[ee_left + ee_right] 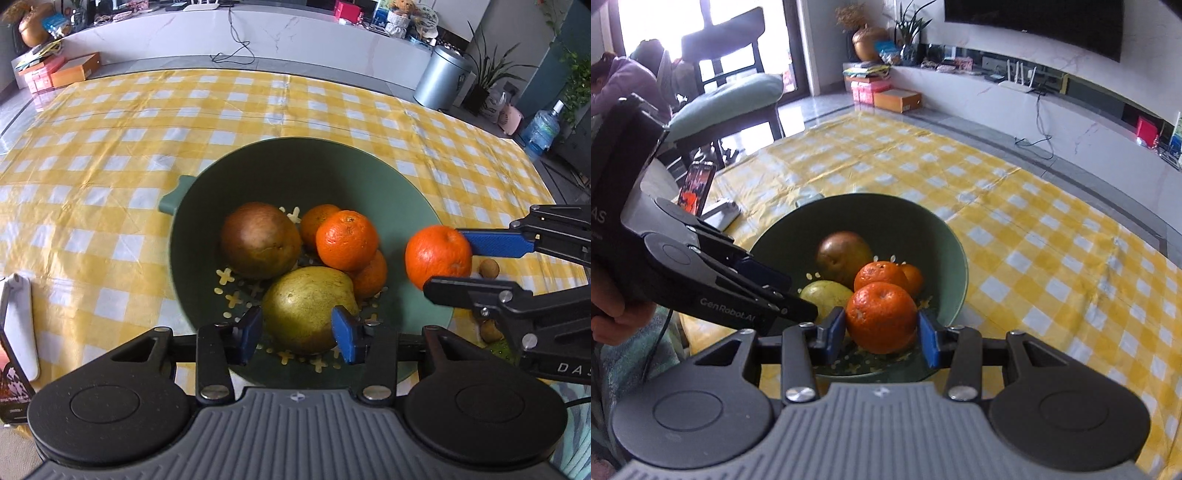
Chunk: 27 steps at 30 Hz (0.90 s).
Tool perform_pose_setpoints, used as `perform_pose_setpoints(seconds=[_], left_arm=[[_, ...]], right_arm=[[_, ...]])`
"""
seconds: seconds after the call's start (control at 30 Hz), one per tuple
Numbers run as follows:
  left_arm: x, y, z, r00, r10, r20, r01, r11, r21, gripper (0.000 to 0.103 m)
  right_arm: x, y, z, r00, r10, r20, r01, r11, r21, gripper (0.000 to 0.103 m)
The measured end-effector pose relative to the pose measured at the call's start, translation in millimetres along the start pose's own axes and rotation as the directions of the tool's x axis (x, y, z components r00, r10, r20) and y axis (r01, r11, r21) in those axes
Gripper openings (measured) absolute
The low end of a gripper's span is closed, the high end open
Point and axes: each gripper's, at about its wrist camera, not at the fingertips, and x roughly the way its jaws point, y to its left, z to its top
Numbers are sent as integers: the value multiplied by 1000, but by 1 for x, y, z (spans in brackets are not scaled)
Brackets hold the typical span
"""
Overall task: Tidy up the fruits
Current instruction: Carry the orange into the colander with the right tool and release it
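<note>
Lying stem-end rightward, yellow pear [306, 306] in bowl [280, 166]

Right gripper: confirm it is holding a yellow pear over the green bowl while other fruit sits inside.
Wrong on the fruit. The right gripper is shut on an orange, not a pear; the right wrist view shows it between the blue fingers. It does hang over the green bowl, where a yellow pear and other fruit lie.
</note>
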Motion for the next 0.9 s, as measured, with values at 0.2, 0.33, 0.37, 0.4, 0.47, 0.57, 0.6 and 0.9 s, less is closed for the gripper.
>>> perform_pose_setpoints(seconds=[0.2,0.33,0.37,0.4,0.47,0.57,0.6,0.9], left_arm=[[-6,8,-3,999,30,24,-29,999,-14,35],[-10,11,-2,999,10,38,-9,1000,-22,36],[-12,11,-2,999,8,44,-7,1000,-20,39],[-14,12,-2,999,2,51,-2,1000,-16,39],[-19,13,-1,998,-17,65,17,1000,-3,40],[-28,12,6,996,-35,82,32,998,45,41],[-32,11,9,996,-29,90,22,997,73,42],[-63,2,24,997,-6,82,-26,927,375,43]], right_arm=[[25,13,22,978,9,-206,-19,999,-48,40],[45,20,28,937,-40,-346,8,996,-93,40],[47,22,29,930,-46,-364,7,994,-109,40],[50,23,31,923,-52,-381,7,993,-119,40],[55,25,33,909,-63,-412,10,992,-129,40],[62,29,36,891,-82,-447,17,989,-148,40],[63,30,36,887,-88,-453,21,988,-153,40],[69,31,37,878,-96,-468,37,990,-133,40]])
